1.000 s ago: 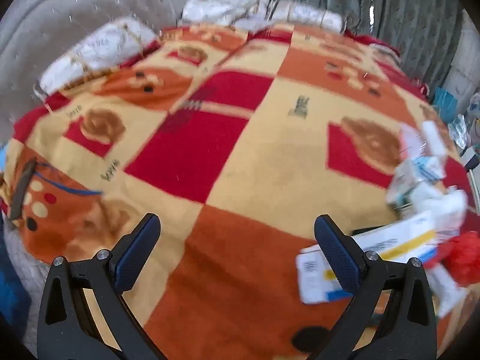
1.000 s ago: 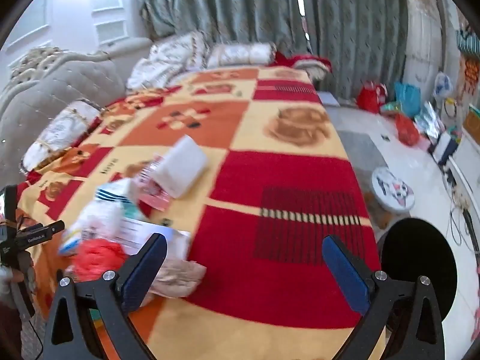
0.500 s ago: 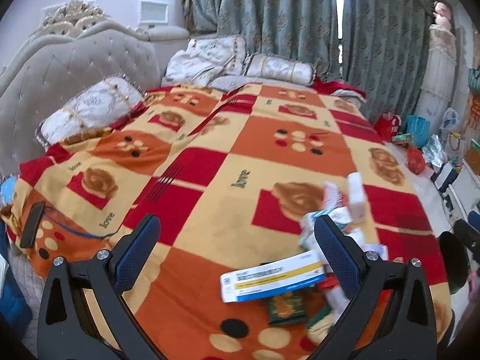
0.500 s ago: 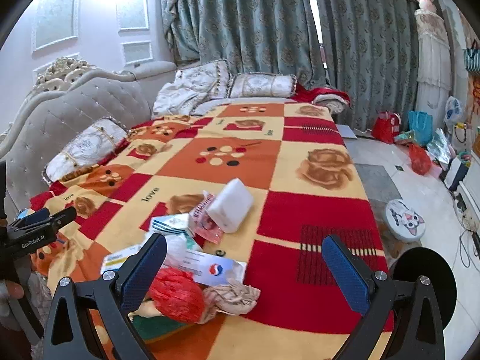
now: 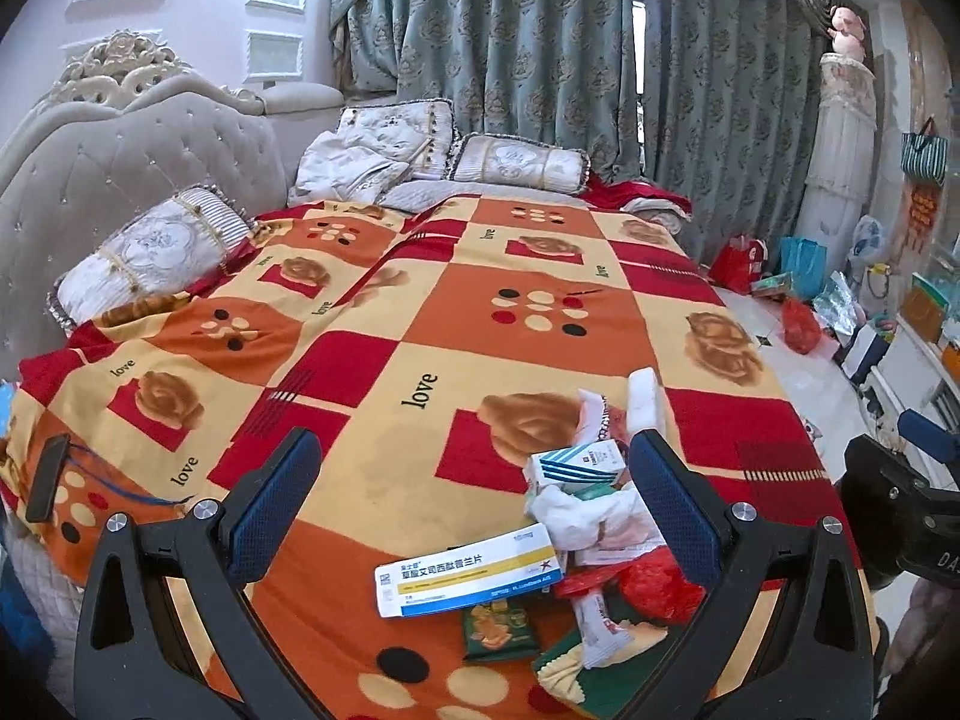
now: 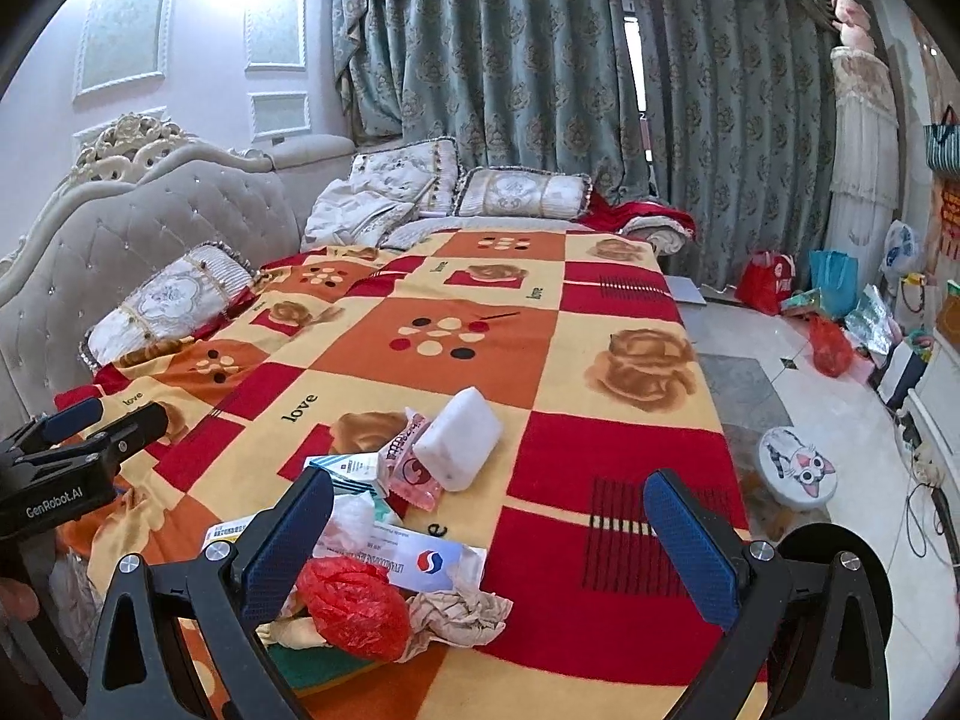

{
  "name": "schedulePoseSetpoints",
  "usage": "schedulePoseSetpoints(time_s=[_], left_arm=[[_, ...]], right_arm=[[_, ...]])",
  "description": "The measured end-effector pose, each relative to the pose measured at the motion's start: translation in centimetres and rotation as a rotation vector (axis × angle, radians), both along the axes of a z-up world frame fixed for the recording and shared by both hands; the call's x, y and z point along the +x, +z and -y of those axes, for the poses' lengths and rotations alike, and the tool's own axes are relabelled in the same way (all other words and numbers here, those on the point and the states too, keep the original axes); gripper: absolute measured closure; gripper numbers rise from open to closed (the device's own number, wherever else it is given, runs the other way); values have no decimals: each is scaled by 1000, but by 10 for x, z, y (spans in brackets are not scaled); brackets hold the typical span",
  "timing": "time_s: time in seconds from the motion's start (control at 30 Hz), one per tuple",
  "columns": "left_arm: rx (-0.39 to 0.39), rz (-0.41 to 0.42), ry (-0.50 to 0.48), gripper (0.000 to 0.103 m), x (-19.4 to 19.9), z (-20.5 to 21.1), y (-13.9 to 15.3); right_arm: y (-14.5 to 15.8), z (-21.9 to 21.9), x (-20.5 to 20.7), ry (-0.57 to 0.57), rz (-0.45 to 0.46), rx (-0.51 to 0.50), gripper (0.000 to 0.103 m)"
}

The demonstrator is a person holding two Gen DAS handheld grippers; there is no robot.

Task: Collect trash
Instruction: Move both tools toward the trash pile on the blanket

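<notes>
A pile of trash lies on the near end of the bed's checked blanket (image 5: 516, 324): a long white medicine box (image 5: 468, 570), a blue-striped box (image 5: 576, 462), crumpled white tissue (image 5: 588, 510), a red plastic ball (image 6: 351, 606), a white foam block (image 6: 459, 447), a pink wrapper (image 6: 411, 468) and a green packet (image 5: 495, 630). My left gripper (image 5: 474, 498) is open and empty above the pile's left side. My right gripper (image 6: 489, 540) is open and empty above the pile's right side. The left gripper also shows in the right wrist view (image 6: 78, 426).
Pillows (image 5: 150, 252) and a tufted headboard (image 5: 120, 162) stand at the left and far end. A phone with a blue cable (image 5: 45, 474) lies at the blanket's left edge. Bags (image 6: 831, 345) and a cat-print stool (image 6: 798, 468) are on the floor at the right.
Both grippers have risen and drawn back from the blanket, so the whole bed and room came into view. The trash pile has not moved. Both stay open.
</notes>
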State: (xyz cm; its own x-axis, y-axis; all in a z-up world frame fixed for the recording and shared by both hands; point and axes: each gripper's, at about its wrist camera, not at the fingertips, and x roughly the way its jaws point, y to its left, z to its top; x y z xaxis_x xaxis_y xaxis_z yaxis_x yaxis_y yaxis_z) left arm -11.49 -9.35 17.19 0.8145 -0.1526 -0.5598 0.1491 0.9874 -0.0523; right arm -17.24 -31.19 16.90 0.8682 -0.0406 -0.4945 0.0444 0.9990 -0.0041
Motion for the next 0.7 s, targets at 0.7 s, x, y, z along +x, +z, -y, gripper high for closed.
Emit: schedulePoseSetpoints(time_s=[0.7], left_arm=[[-8, -13, -12, 1, -3, 4, -4]], right_arm=[[-1, 0, 2, -2, -12, -18, 0]])
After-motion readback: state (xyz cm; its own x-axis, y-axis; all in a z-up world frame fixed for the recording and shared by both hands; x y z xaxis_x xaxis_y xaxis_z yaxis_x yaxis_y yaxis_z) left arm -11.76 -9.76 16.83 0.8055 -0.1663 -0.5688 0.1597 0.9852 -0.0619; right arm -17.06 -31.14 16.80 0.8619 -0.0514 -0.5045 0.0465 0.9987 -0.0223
